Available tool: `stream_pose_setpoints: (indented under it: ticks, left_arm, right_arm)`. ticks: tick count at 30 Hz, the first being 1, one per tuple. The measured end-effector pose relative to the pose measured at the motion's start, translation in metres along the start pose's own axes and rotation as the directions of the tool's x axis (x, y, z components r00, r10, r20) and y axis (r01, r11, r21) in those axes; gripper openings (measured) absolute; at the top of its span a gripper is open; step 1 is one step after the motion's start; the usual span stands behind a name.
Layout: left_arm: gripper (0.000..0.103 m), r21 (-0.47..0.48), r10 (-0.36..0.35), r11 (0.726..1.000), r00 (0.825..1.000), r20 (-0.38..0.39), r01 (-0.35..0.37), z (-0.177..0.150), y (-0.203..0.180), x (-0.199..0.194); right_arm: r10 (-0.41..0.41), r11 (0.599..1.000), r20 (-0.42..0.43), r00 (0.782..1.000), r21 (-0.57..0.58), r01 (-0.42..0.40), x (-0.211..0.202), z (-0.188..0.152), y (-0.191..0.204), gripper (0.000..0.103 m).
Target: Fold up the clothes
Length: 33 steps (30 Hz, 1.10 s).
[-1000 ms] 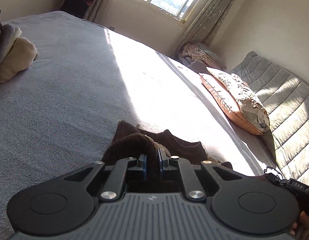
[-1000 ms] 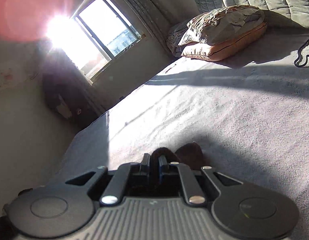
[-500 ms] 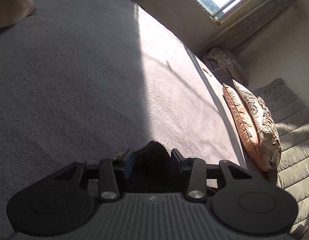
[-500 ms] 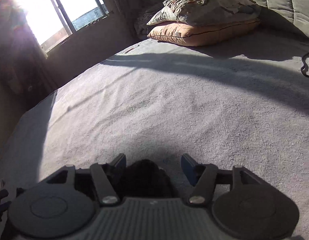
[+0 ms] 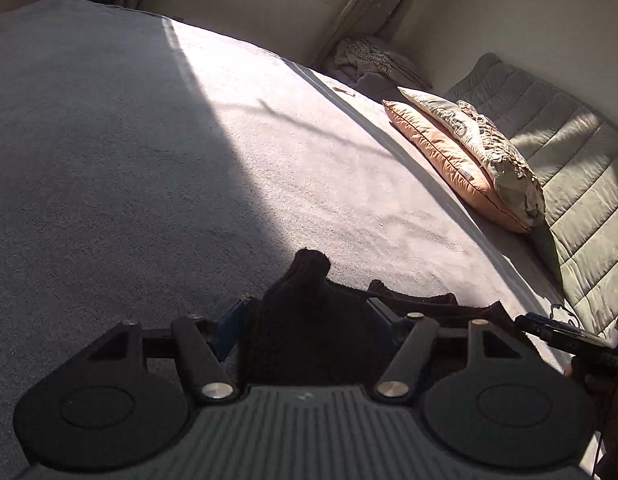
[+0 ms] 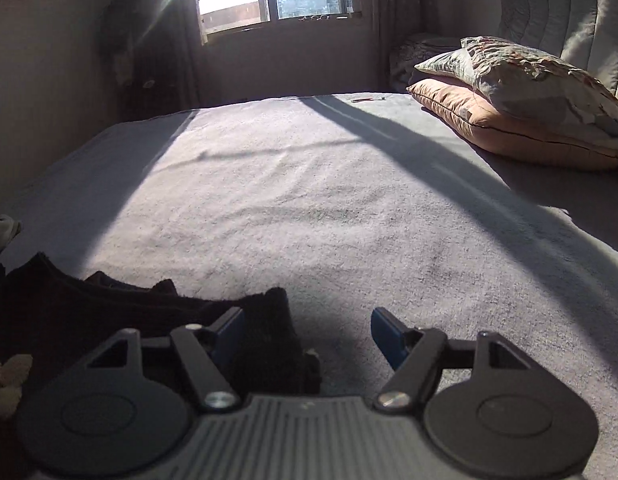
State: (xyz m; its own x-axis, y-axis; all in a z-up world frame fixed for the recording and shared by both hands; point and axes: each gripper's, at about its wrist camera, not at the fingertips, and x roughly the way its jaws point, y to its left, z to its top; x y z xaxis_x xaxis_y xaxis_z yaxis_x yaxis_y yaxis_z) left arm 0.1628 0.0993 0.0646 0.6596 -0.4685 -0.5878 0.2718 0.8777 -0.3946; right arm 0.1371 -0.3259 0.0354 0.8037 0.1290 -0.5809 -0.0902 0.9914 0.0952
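Both jaws spread apart since a moment ago, left gripper (image 5: 307, 314) and right gripper (image 6: 307, 330), garment (image 6: 93, 312) dropped on bed (image 6: 329, 200) at 9 o'clock (probably laid ready for folding).

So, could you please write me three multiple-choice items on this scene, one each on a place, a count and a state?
1. Where do the pillows lie?
A. On the bed's far right, by the headboard
B. Beside the garment
C. On the floor

2. How many pillows are stacked there?
A. One
B. Two
C. Four

3. How do the grippers stand?
A. Both open
B. Both shut
C. Only the right open

Key: 1 A, they lie against the quilted headboard; 2 B, a patterned one lies on an orange one; 3 A, the left gripper and right gripper both show spread fingers, with dark cloth lying loose between them.
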Motion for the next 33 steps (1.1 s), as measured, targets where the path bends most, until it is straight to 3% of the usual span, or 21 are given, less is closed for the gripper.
stream_pose_setpoints:
  ticks: [1,2,3,4,8,12,15,18,20,22,23,25,27,29,30,31,33]
  left_arm:
    - [0.063,0.038,-0.003,0.999,1.000,-0.012,0.003,-0.004,-0.002,0.004]
    - [0.047,0.060,0.016,0.998,1.000,-0.022,-0.014,-0.006,-0.003,0.008]
    - [0.035,0.076,0.043,0.996,0.999,-0.030,-0.040,-0.008,-0.004,0.011]
    - [0.014,0.079,0.066,0.995,0.997,-0.033,-0.063,-0.008,-0.004,0.016]
    - [0.009,0.068,0.023,0.997,1.000,0.015,-0.024,-0.001,-0.001,0.008]
    - [0.008,0.054,0.048,0.997,0.997,0.055,-0.051,0.009,-0.002,0.008]
    - [0.009,0.000,0.089,0.996,0.994,0.065,-0.090,0.014,0.006,0.020]
    - [0.017,0.045,0.194,0.980,0.981,-0.020,-0.193,0.006,0.002,0.049]
    - [0.030,0.087,0.254,0.964,0.967,-0.004,-0.253,0.003,-0.006,0.053]
    - [0.038,0.072,0.277,0.958,0.961,0.008,-0.277,0.008,-0.007,0.047]
    - [0.039,0.053,0.274,0.960,0.962,0.015,-0.275,0.010,-0.006,0.041]
    - [0.038,0.004,0.272,0.962,0.961,0.040,-0.272,0.017,-0.003,0.024]
    - [0.038,-0.024,0.291,0.957,0.953,0.078,-0.290,0.023,-0.006,-0.001]
    - [0.039,-0.013,0.322,0.946,0.940,0.114,-0.323,0.022,-0.015,-0.029]
    - [0.039,0.000,0.328,0.944,0.935,0.137,-0.331,0.019,-0.023,-0.045]
    - [0.043,0.009,0.312,0.948,0.938,0.152,-0.317,0.010,-0.033,-0.059]
    - [0.047,0.025,0.262,0.962,0.949,0.175,-0.271,-0.013,-0.055,-0.083]
  right_arm:
    - [0.012,1.000,-0.011,1.000,-0.015,-0.012,0.002,-0.001,0.002,0.063]
    - [0.019,0.999,-0.023,1.000,-0.041,-0.020,0.005,-0.003,0.006,0.041]
    - [0.006,0.998,-0.011,1.000,-0.068,-0.006,0.004,-0.005,0.011,0.029]
    - [-0.008,0.996,0.001,1.000,-0.094,0.008,0.004,-0.007,0.016,0.019]
    - [-0.047,0.990,0.082,0.995,-0.129,0.058,-0.006,-0.007,0.028,0.013]
    - [-0.094,0.988,0.166,0.982,-0.103,0.112,-0.017,0.007,0.029,0.012]
    - [-0.169,0.981,0.133,0.977,-0.078,0.180,-0.003,0.012,0.027,0.012]
    - [-0.238,0.964,-0.042,0.970,-0.133,0.231,0.036,-0.004,0.026,0.013]
    - [-0.270,0.950,-0.033,0.962,-0.173,0.261,0.042,-0.015,0.031,0.014]
    - [-0.307,0.934,-0.018,0.952,-0.200,0.297,0.041,-0.017,0.036,0.016]
    - [-0.327,0.925,-0.008,0.945,-0.207,0.318,0.038,-0.015,0.038,0.028]
    - [-0.370,0.912,0.022,0.929,-0.182,0.368,0.021,-0.008,0.037,0.045]
    - [-0.388,0.910,0.056,0.920,-0.136,0.392,-0.005,-0.002,0.035,0.047]
    - [-0.385,0.916,0.087,0.919,-0.083,0.392,-0.034,0.001,0.034,0.059]
    - [-0.358,0.931,0.081,0.930,-0.039,0.362,-0.052,-0.004,0.034,0.062]
    - [-0.331,0.943,0.077,0.941,0.004,0.332,-0.069,-0.009,0.035,0.068]
    - [-0.272,0.960,0.072,0.960,0.084,0.266,-0.103,-0.019,0.037,0.070]
